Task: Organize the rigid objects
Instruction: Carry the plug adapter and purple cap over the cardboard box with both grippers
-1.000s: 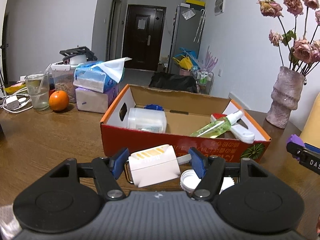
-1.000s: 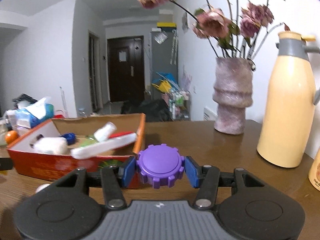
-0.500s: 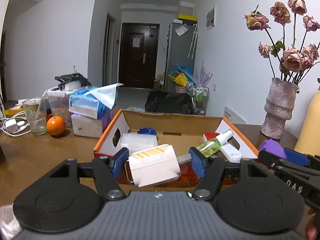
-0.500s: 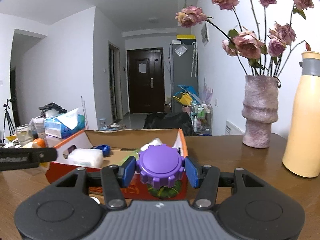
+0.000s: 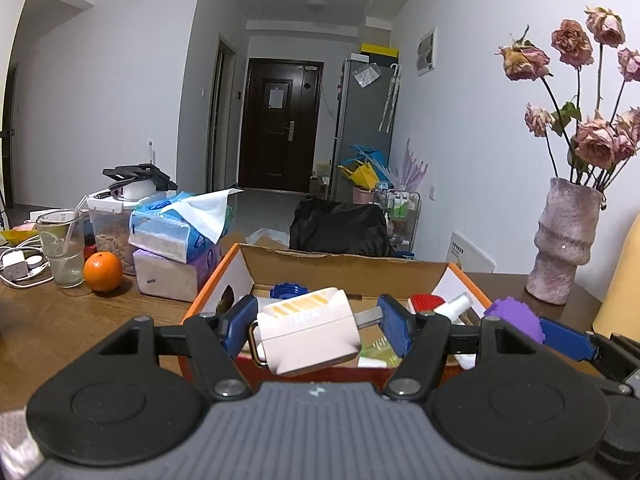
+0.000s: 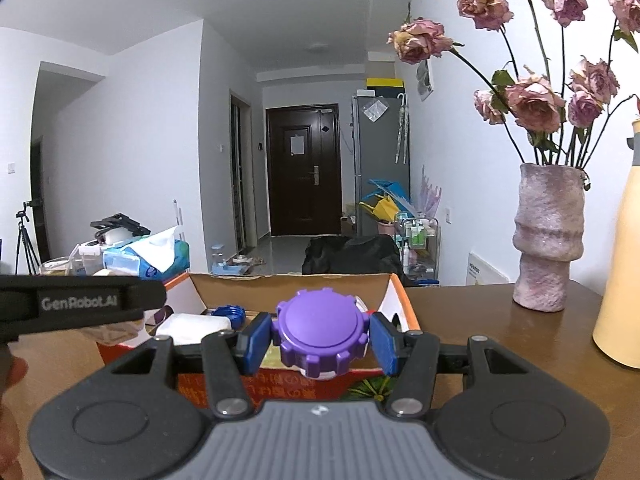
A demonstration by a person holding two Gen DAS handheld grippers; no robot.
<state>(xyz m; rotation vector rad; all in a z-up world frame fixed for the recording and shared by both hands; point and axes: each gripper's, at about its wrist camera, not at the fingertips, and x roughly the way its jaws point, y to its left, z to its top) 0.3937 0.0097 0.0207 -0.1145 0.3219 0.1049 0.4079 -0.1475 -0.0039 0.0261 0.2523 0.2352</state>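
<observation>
Left jaws: closed on white clip (image 5: 308, 330), both blue pads pressed on it, one on each side; left gripper (image 5: 316, 326) held just above near rim of cardboard box (image 5: 344, 260).
Right jaws: closed on purple cap (image 6: 322, 330), toothed rim squeezed between the two blue pads; right gripper (image 6: 320, 336) also over near edge of the box.
Between the jaws, left view: clip tilted, yellow stripes on top face, metal loop at its left side.
Just right of left jaws: purple cap visible again, with one blue pad of right gripper beside it.
Just beyond the jaws: box open on top, orange outside, resting on wooden table (image 5: 60, 320).
Inside box, behind the jaws: blue cap (image 5: 288, 290), white container (image 6: 192, 326), spray bottle (image 5: 456, 306), red brush (image 5: 426, 303).
Left of the jaws, farther: orange (image 5: 103, 272), glass (image 5: 62, 252), tissue packs (image 5: 176, 236).
Right of the jaws, farther: vase (image 6: 548, 236) with dried roses, yellow thermos (image 6: 620, 280).
</observation>
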